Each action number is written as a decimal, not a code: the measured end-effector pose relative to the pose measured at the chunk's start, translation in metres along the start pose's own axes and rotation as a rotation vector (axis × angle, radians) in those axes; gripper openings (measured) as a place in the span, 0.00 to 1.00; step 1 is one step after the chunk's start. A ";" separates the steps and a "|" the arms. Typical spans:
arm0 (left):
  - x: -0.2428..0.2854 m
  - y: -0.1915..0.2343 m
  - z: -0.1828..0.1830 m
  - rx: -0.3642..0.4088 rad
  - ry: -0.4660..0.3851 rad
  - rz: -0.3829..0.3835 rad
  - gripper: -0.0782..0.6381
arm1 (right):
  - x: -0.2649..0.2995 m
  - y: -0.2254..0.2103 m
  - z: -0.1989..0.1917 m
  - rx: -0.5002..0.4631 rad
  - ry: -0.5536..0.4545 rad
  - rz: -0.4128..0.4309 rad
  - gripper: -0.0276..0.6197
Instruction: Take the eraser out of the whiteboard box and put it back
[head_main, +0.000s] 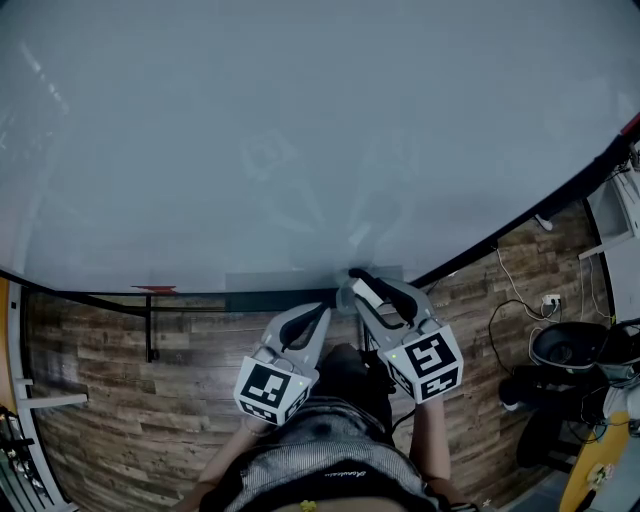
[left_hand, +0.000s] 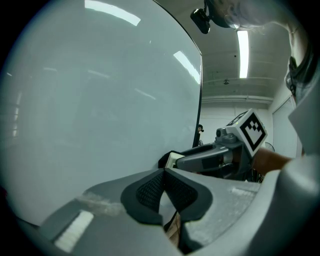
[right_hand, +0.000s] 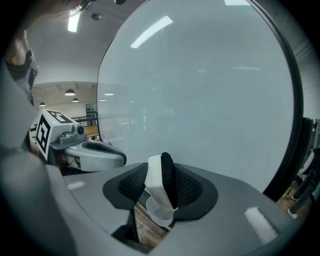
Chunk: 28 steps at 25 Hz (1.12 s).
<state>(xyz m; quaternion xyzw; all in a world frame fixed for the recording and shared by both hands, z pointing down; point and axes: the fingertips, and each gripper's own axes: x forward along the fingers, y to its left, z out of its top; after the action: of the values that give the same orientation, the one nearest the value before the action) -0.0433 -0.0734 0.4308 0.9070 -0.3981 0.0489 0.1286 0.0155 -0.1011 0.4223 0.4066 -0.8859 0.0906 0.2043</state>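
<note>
Right gripper pinches the eraser before my whiteboard — left gripper, at its nine o'clock, jaws together, empty

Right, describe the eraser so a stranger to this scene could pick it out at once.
Find the large whiteboard that fills the head view; at its lower edge the left gripper and the right gripper sit side by side. The eraser is the small block clamped in the right one: a white back with a black pad, whereas the left one is shut on nothing.
</note>
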 end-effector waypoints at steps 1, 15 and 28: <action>0.000 0.000 0.000 -0.004 0.000 -0.002 0.11 | -0.001 0.000 0.003 0.002 -0.004 0.000 0.30; -0.001 -0.004 0.002 -0.017 -0.012 -0.006 0.11 | -0.019 0.005 0.026 -0.013 -0.034 0.004 0.30; -0.006 -0.006 0.002 -0.013 -0.012 -0.002 0.11 | -0.021 0.013 0.024 -0.021 -0.022 0.015 0.30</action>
<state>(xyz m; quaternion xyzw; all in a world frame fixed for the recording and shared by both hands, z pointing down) -0.0432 -0.0661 0.4270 0.9067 -0.3984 0.0407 0.1322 0.0106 -0.0860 0.3919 0.3987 -0.8920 0.0784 0.1980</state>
